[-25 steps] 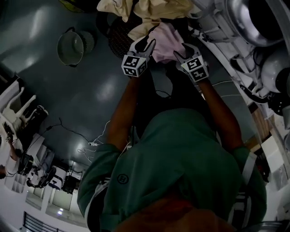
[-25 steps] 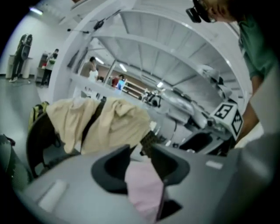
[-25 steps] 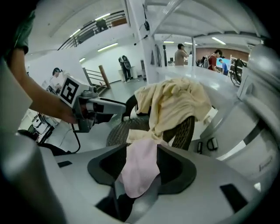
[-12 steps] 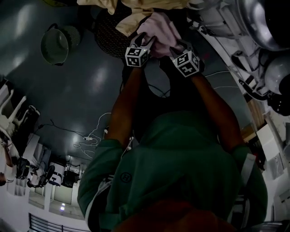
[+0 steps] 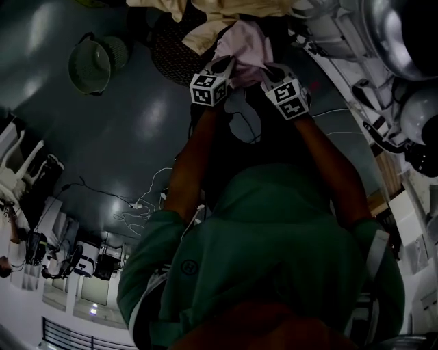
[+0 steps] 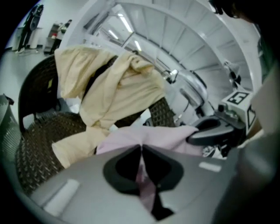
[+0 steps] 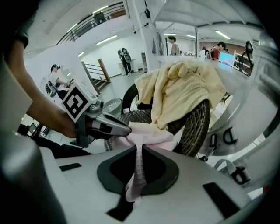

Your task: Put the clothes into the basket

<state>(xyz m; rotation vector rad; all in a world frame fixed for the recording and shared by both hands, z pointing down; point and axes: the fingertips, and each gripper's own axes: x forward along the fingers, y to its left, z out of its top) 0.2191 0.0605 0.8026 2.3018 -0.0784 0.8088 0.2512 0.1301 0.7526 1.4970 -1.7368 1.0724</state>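
A pink garment (image 5: pixel 248 42) lies at the rim of a dark woven basket (image 5: pixel 168 48), under a cream garment (image 5: pixel 226 14) that hangs over the basket. My left gripper (image 5: pixel 222 66) is shut on the pink garment's (image 6: pixel 151 136) left edge, with a fold pinched between its pads (image 6: pixel 141 148). My right gripper (image 5: pixel 272 70) is closing on the same pink cloth (image 7: pixel 151 133), and a strip runs down between its pads (image 7: pixel 139 151). The two grippers are side by side, close together. The cream garment (image 6: pixel 118 89) drapes over the basket (image 6: pixel 39 144).
A white washing machine with a round drum opening (image 6: pixel 197 48) stands right behind the basket. A green pail (image 5: pixel 92 65) sits on the dark floor at the left. Cables (image 5: pixel 144 205) trail across the floor near my feet. People stand far off in the right gripper view.
Both grippers have dropped onto the pink garment, and their jaws, open a second ago, have closed on it. The left one came down further.
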